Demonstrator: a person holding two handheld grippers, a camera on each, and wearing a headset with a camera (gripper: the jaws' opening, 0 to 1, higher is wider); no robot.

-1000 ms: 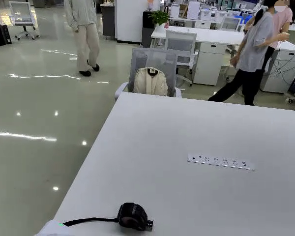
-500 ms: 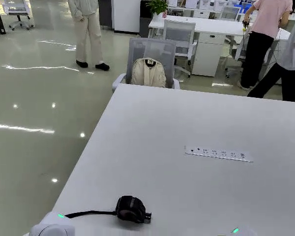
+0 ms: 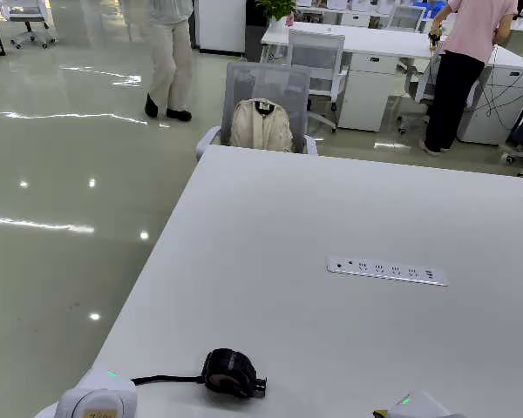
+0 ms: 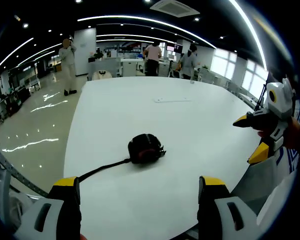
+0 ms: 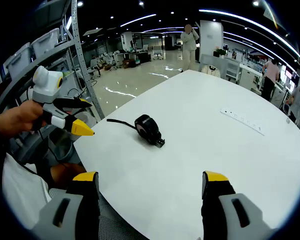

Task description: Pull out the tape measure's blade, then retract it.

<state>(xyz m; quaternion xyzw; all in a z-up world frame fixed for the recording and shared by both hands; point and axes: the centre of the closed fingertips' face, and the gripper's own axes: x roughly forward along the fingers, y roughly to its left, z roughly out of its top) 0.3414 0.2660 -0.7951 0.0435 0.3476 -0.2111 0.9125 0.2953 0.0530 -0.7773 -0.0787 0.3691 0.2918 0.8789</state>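
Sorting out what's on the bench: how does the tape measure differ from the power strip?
The tape measure is black and rounded; the power strip is white, flat and long. The tape measure lies by the near edge of the table, trailing a strap; the power strip sits farther in. Both rest on it.

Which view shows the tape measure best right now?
The right gripper view: the tape measure lies unobstructed, its case, strap and blade end visible. The left gripper view shows it centred, from the strap side. The head view shows it small, near the bottom edge.
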